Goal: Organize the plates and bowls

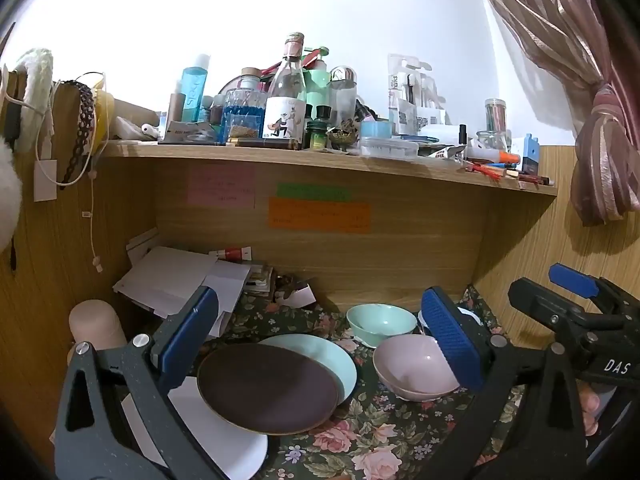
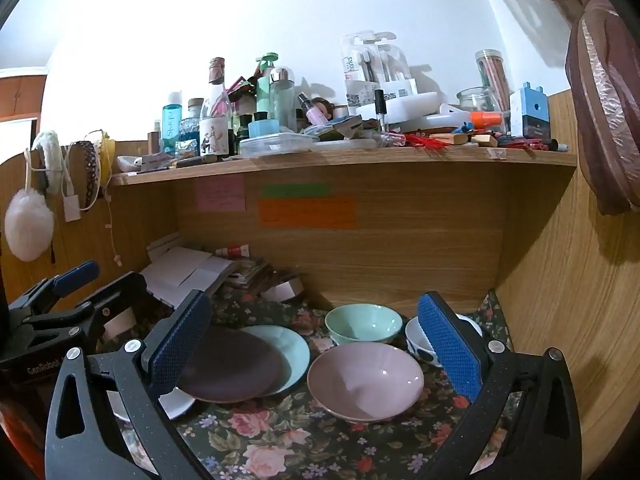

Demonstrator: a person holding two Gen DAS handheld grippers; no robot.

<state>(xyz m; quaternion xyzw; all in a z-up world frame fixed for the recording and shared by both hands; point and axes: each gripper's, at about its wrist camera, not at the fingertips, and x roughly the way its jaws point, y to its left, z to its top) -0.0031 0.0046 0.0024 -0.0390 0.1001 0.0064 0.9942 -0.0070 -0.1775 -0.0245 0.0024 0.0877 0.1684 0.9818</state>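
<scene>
A dark brown plate (image 1: 268,388) overlaps a light blue plate (image 1: 332,356) and a white plate (image 1: 236,440) on the floral cloth. A pink bowl (image 1: 412,368), a mint bowl (image 1: 380,322) and a white bowl with dark spots (image 2: 420,344) stand to the right. My left gripper (image 1: 320,344) is open and empty, above the plates. My right gripper (image 2: 316,348) is open and empty, above the pink bowl (image 2: 364,380). The brown plate (image 2: 228,368), blue plate (image 2: 288,352) and mint bowl (image 2: 362,322) also show in the right wrist view. The right gripper also shows at the right edge of the left wrist view.
The desk has a floral cloth (image 2: 280,440), wooden side walls and a low shelf (image 1: 320,156) crowded with bottles and jars overhead. Papers and books (image 1: 180,276) lie at the back left. A beige cylinder (image 1: 96,324) stands at the left. A curtain (image 1: 600,140) hangs right.
</scene>
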